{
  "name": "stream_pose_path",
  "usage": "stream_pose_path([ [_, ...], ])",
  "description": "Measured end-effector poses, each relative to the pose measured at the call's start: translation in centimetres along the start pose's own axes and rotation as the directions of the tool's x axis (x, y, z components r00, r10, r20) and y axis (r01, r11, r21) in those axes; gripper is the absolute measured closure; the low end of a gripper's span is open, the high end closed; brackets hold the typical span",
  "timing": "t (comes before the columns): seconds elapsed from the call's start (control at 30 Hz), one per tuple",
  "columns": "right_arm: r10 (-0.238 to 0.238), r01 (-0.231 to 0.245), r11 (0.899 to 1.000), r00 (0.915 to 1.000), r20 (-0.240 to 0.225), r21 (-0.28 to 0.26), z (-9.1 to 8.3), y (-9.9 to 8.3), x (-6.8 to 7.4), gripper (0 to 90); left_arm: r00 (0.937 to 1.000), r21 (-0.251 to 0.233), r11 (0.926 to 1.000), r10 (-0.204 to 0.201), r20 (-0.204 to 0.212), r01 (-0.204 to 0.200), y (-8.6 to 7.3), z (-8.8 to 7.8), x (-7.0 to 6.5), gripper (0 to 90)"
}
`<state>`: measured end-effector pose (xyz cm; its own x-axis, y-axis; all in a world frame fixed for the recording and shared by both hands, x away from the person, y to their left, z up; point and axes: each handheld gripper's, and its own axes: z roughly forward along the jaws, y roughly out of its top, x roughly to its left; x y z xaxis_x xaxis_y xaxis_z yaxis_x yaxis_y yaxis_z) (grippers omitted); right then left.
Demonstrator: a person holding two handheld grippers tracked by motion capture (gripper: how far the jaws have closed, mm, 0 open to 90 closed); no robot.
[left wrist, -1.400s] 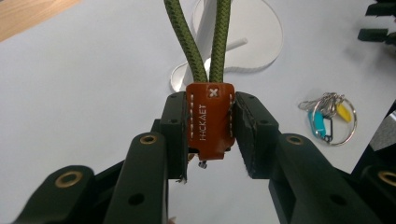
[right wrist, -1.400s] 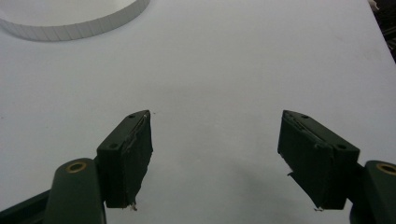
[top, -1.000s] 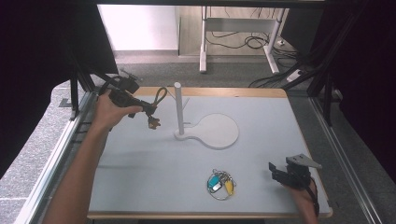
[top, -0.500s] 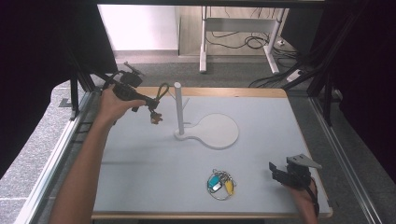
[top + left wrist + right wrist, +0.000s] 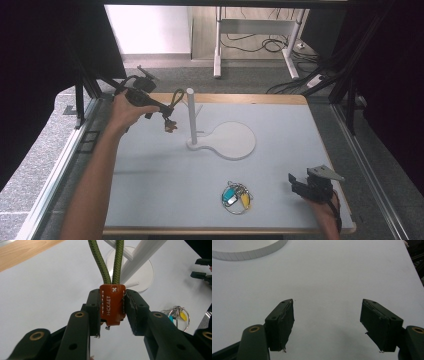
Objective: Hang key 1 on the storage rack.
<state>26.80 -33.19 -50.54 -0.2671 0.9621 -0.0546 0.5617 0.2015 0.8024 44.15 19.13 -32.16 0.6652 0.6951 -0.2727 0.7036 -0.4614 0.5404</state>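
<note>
My left gripper point(image 5: 161, 107) is held up over the table's far left corner, shut on a keychain's orange leather tab point(image 5: 112, 305). The tab's green rope loop point(image 5: 176, 96) reaches toward the top of the white post point(image 5: 191, 117), just left of it, and small metal bits hang below. The post rises from a round white base point(image 5: 232, 141). In the left gripper view point(image 5: 112, 293) the rope point(image 5: 110, 262) runs up in front of the post point(image 5: 142, 257). My right gripper point(image 5: 296, 186) rests near the front right corner, open, with bare table between its jaws point(image 5: 329, 322).
A key ring with blue and yellow tags point(image 5: 236, 196) lies on the white table point(image 5: 150, 175) near the front, left of my right gripper. The base's rim point(image 5: 249, 250) shows at the top of the right gripper view. Dark frame posts and cables stand beyond the table.
The left gripper has shifted slightly toward the post, and the green loop has risen from hanging low to beside the post's top. The right gripper has stayed still.
</note>
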Motion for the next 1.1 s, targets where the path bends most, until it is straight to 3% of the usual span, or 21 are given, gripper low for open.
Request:
stream_pose_path([
  [0.23,0.0,0.0,1.0,1.0,0.005,0.0,0.0,0.0,0.0,27.7,1.0,0.009,0.9999,0.005,0.002,-0.005,0.1,0.5,-0.2,66.6],
  [0.77,0.002,-0.002,1.0,1.0,0.008,0.001,0.0,-0.1,-0.1,27.8,0.9983,0.06,0.9967,0.055,0.018,-0.056,0.2,2.1,-1.0,66.4],
  [1.1,0.001,-0.001,1.0,1.0,0.008,0.007,0.1,-0.1,0.0,27.8,0.9982,0.074,0.9957,0.053,0.028,-0.055,-0.3,3.0,-0.8,65.8],
])
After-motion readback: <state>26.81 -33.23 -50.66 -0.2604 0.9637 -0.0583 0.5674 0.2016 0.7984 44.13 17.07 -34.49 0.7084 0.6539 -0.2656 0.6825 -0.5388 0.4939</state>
